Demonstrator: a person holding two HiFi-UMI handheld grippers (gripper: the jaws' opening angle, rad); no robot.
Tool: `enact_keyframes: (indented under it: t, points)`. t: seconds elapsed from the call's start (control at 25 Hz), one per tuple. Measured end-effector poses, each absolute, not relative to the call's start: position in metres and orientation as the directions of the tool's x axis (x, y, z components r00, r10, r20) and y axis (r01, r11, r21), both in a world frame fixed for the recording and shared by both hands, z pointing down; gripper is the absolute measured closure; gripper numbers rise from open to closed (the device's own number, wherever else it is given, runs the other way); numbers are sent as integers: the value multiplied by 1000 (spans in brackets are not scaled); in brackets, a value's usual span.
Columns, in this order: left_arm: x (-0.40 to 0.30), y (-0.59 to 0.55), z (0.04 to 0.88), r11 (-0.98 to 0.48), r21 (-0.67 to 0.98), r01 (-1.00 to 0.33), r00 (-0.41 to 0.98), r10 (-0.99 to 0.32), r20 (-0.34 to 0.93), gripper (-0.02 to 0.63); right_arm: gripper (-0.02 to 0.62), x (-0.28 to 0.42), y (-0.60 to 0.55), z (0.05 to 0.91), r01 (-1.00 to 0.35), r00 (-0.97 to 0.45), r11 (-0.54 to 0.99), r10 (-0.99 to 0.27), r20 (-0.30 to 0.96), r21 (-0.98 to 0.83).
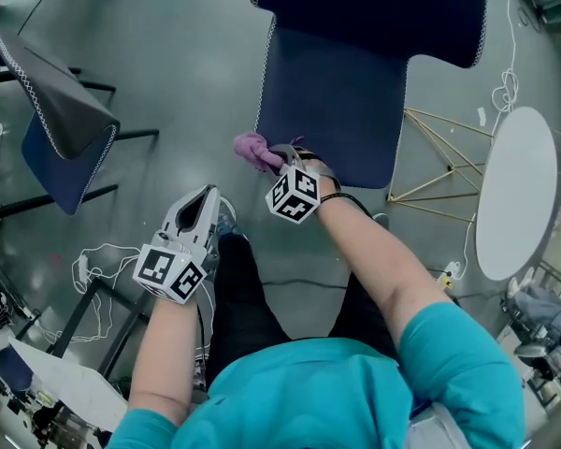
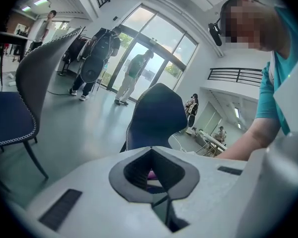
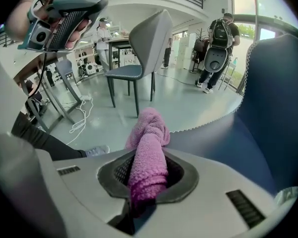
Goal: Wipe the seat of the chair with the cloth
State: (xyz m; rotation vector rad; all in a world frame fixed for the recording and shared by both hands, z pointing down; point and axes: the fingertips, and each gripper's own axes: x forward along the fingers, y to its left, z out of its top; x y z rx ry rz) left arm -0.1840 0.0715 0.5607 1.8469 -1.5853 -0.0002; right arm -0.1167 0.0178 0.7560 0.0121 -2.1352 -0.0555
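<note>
Bright daylight, fisheye-warped gripper views.

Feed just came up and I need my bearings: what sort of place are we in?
Probably the open lobby of an office or lab building: tall glass entrance doors, a railed mezzanine, and a polished grey floor with a round white table.

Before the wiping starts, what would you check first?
1. Cloth held firmly in the right gripper jaws: ok.
2. Cloth lying on the chair seat: not ok, it sits at the seat's edge, mostly over the floor.
3. Seat free of objects: ok.
4. Left gripper away from the chair, jaws shut on nothing: ok.
5. Cloth touching the seat edge: cannot tell.
</note>
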Motion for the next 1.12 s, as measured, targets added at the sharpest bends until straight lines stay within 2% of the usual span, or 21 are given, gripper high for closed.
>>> enact_keyframes:
  t: [1.12]
  points:
    - [-144, 39, 559, -75, 489, -869, 314, -848, 427, 601, 535, -66, 2, 760, -57, -520, 997, -70, 852, 47]
